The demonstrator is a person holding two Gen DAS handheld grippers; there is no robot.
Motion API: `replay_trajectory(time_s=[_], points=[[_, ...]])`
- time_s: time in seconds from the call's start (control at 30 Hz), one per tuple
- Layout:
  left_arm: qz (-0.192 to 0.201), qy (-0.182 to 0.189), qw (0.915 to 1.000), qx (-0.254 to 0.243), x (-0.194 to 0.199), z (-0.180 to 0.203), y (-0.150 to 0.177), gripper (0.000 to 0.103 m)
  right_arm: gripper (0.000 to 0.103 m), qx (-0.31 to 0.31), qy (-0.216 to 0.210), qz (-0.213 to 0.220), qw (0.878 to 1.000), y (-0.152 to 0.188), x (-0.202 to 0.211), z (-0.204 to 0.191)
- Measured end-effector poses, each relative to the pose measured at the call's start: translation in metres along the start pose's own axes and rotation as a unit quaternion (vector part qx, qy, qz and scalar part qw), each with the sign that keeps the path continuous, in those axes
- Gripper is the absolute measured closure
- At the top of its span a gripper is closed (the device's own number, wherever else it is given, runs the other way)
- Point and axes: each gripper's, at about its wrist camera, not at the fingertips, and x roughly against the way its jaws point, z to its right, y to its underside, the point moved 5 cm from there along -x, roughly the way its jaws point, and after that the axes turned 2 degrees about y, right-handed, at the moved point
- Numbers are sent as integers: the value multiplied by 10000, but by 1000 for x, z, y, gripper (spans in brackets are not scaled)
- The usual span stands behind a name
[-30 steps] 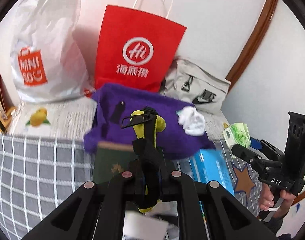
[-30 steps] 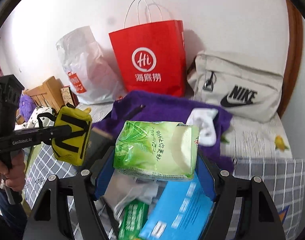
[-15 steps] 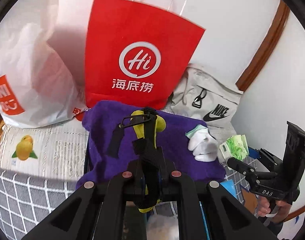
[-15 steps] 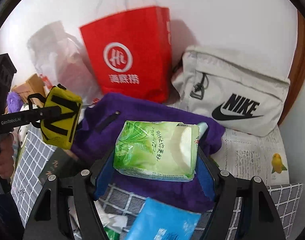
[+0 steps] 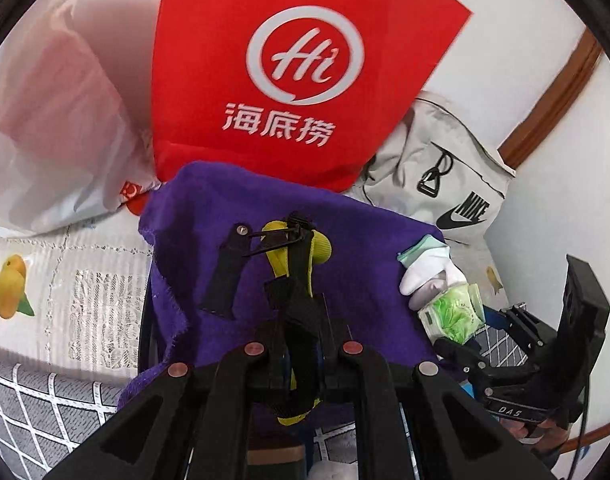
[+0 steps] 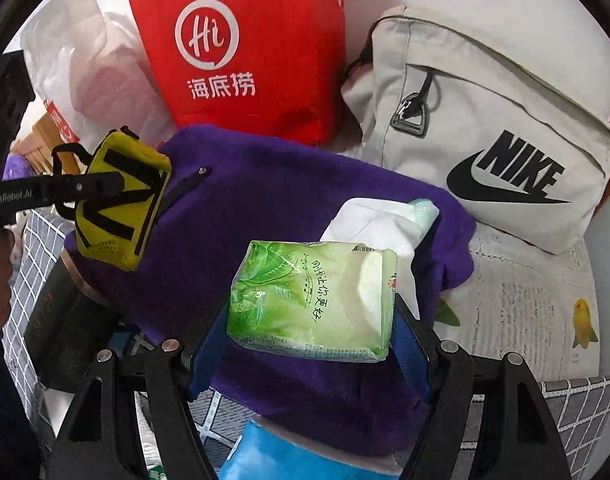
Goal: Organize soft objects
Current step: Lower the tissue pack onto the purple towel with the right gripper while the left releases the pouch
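The left tool (image 5: pixel 295 280) is clenched on the yellow pouch (image 6: pixel 121 204), held above the purple towel (image 6: pixel 305 208) at about 9 o'clock in the right wrist view. The right tool (image 6: pixel 311 320) grips the green tissue pack (image 6: pixel 313 300) over the towel's near half, with white socks (image 6: pixel 369 220) lying just beyond at 12 o'clock. Judging by this, both items are headed for the towel. Lower each onto bare purple cloth, well apart, clear of the socks, and release only once it rests.
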Motion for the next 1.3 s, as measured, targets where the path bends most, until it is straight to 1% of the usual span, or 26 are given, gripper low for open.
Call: replay_trajectory(time_s=[0.07,0.1,0.2,0.3,0.4,0.6,0.7,0.8,0.9,0.97,1.03,1.1,1.13,1.17,1.23,1.3], points=[[-16,-33,10000,71,-4,-6,-1,94,29,42,29,-69,10000,1,-7,0],[-42,-59,9999,91,-6,-8,-1,94,29,46,24,-178,9998,4,-11,1],[-86,-13,9998,180,-11,-12,-1,94,29,68,-41,-329,9994,6,-18,0],[-146,-7,9998,154,-16,-12,-2,94,29,83,-49,-415,9991,6,-25,-1],[-235,-39,9995,193,-22,-14,0,94,29,36,-86,-606,9981,7,-31,1],[-281,90,9991,304,-25,-15,-2,94,29,5,-186,-718,9972,9,-32,2],[-342,300,9981,424,-24,-15,-1,94,29,166,-195,-776,9967,10,-34,-2],[-383,495,9972,405,-22,-12,0,94,28,293,-163,-695,9970,8,-29,-8],[-561,355,9968,445,-32,-14,5,94,27,308,-142,-654,9973,6,-26,-9],[-596,267,9967,490,-35,-17,6,94,26,293,-134,-654,9973,5,-27,-7],[-603,179,9969,470,-34,-19,4,91,25,264,-104,-689,9972,7,-25,-5],[-572,133,9973,446,-32,-18,3,76,23,247,-70,-674,9974,7,-24,-5],[-560,92,9975,419,-31,-18,3,72,22,241,-41,-660,9975,5,-23,-6],[-544,13,9979,337,-30,-18,2,66,22,233,-15,-658,9976,5,-23,-5],[-477,-155,9986,152,-28,-16,0,60,22,235,19,-677,9974,5,-22,-4],[-420,-271,9987,-20,-25,-14,-2,46,22,255,51,-664,9975,5,-19,-4]])
